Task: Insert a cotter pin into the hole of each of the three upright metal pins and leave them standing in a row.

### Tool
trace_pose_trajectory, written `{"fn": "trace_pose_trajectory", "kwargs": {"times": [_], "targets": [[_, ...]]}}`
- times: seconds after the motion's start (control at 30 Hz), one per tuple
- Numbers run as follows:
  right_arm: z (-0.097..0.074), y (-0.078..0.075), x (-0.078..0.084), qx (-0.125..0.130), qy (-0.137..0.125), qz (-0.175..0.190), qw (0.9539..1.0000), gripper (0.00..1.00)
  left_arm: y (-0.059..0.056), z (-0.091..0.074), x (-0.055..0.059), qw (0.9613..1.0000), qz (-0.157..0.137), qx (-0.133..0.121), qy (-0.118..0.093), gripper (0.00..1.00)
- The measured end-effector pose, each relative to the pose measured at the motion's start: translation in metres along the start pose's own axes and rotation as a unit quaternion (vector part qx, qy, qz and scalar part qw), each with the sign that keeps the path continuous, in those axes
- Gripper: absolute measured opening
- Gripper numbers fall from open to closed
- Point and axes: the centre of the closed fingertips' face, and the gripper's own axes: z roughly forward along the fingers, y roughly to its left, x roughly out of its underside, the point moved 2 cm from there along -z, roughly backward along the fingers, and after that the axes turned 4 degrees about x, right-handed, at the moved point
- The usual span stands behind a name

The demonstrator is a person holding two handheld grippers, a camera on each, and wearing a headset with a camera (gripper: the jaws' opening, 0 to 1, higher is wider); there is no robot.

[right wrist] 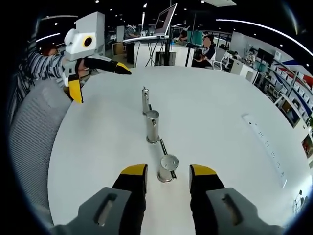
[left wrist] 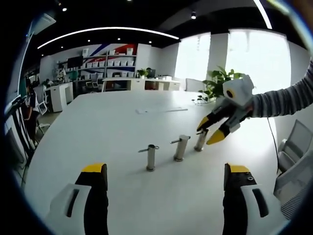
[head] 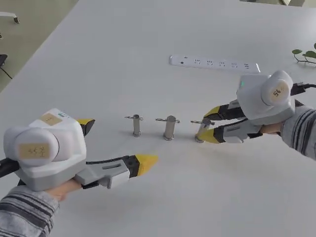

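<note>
Fingers of the right gripper (head: 209, 124) straddle, open, the rightmost of three upright silver metal pins (head: 170, 128) on the white surface (head: 148, 59), each holding a thin cotter pin (head: 165, 120); left gripper (head: 117, 141) open, empty.

White housings, yellow tips: left gripper (head: 116, 142), right gripper (head: 210, 124); striped grey sleeves (head: 24, 215).

Three short steel pins stand upright in a row before me: middle pin (head: 170, 129), left pin (head: 137, 127) at its 9 o'clock, right pin (head: 202, 127) at its 3 o'clock. A thin cotter pin (head: 134, 117) crosses each head.
</note>
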Motion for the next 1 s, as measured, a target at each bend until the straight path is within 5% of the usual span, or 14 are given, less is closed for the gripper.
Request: {"fn": "trace_pose_trajectory", "kwargs": {"times": [0.13,0.27,0.63,0.83,1.0], "targets": [[-0.012,0.002,-0.003,0.033,-0.018,0.088,0.9954,0.38,0.001,-0.003,-0.004,1.0,0.001,-0.002,-0.001,0.99],[-0.023,0.01,-0.004,0.048,-0.028,0.13,0.99,0.5,0.001,-0.007,-0.007,1.0,0.001,0.001,-0.005,0.99],[-0.045,0.028,-0.004,0.106,-0.047,0.19,0.975,0.67,-0.003,-0.017,-0.01,0.9999,0.006,0.01,0.005,0.99],[-0.054,0.032,-0.008,0.139,-0.08,0.251,0.9546,0.68,0.002,-0.024,-0.012,0.9996,-0.028,-0.001,0.002,0.99],[-0.059,0.042,-0.013,0.145,-0.092,0.262,0.9498,0.68,-0.002,-0.03,-0.014,0.9996,-0.028,-0.002,-0.002,0.99]]}}
